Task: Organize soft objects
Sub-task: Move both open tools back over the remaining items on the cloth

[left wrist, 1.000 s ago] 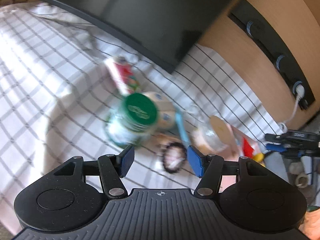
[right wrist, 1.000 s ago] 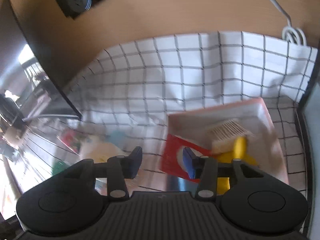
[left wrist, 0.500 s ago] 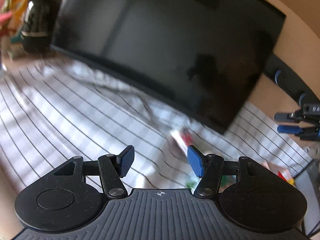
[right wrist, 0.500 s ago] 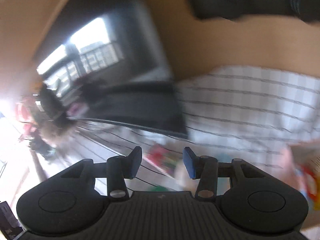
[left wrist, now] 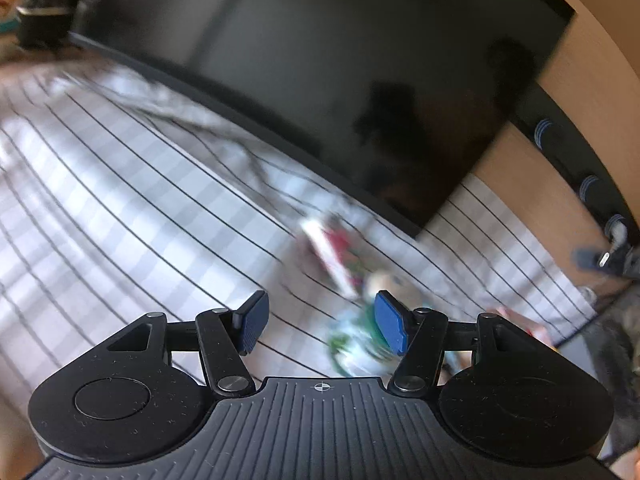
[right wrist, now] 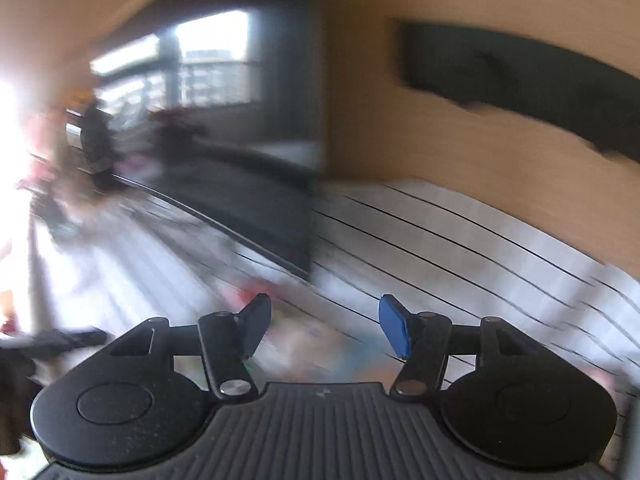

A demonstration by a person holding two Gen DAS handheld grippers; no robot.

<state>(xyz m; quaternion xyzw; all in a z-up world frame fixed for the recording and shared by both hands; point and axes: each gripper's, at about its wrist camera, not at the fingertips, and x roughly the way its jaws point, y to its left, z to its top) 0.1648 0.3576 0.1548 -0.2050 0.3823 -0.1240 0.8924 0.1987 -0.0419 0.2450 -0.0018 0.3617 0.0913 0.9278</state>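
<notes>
My left gripper (left wrist: 322, 322) is open and empty above the black-checked white cloth (left wrist: 120, 208). Just beyond its right finger lies a blurred heap: a red and white packet (left wrist: 332, 256), a pale round thing (left wrist: 390, 280) and a green and white jar (left wrist: 356, 344), partly hidden by the finger. My right gripper (right wrist: 325, 326) also holds nothing, and its jaws are opening. Through its gap I see only a smear of coloured objects (right wrist: 316, 344) on the cloth (right wrist: 460, 248). Both views are motion-blurred.
A large black monitor (left wrist: 320, 80) stands along the back of the cloth; the right wrist view shows it too, as a reflective monitor (right wrist: 260, 208). A wooden wall (left wrist: 560, 184) with a black socket strip (right wrist: 520, 80) runs behind. Another gripper's dark tip (left wrist: 600, 260) shows at the right edge.
The left view pulled back from the jar heap, which now sits low and right. The right view swung from the pink tray to the monitor, and its jaws stand wider.
</notes>
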